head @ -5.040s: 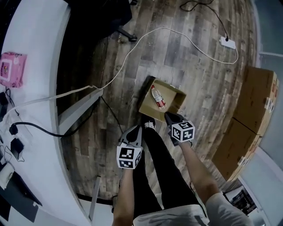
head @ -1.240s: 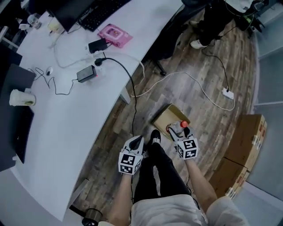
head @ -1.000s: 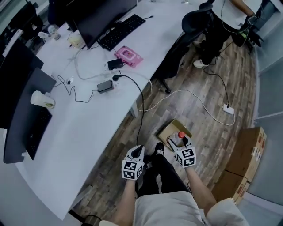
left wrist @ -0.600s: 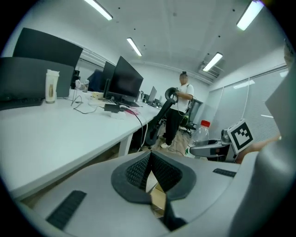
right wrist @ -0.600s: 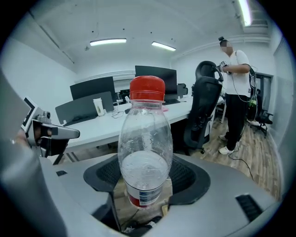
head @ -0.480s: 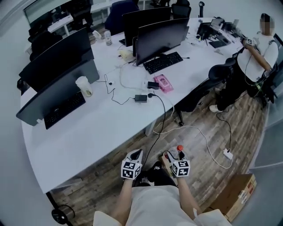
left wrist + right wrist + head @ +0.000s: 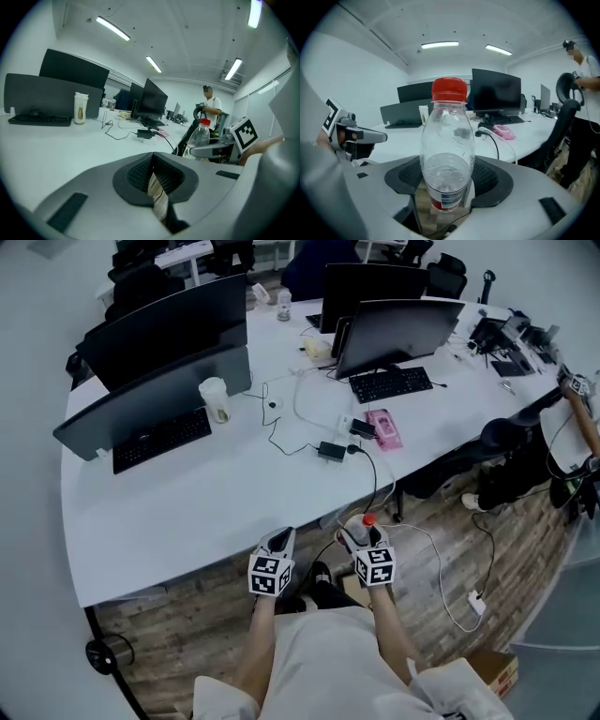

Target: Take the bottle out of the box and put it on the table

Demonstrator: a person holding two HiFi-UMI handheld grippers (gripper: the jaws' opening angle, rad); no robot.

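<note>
The right gripper (image 7: 446, 190) clamps the bottle (image 7: 448, 150) low on its body, upright, red cap (image 7: 449, 90) at 12 o'clock. The left gripper (image 7: 154, 180) has its jaws pressed together on nothing. The bottle sits at its 3 o'clock, both near the table's (image 7: 187, 507) edge.

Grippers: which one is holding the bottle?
The right gripper: its jaws clamp the red-capped bottle. The left gripper is shut on nothing.

Looks steeply down from head height over the table (image 7: 178, 512). Rides low on the left hand-held gripper (image 7: 279, 536), facing level across the table. Sits close behind the bottle (image 7: 447, 154) on the right hand-held gripper (image 7: 362, 534), facing that same table; shares bottle and monitors (image 7: 389, 329) with both others.
</note>
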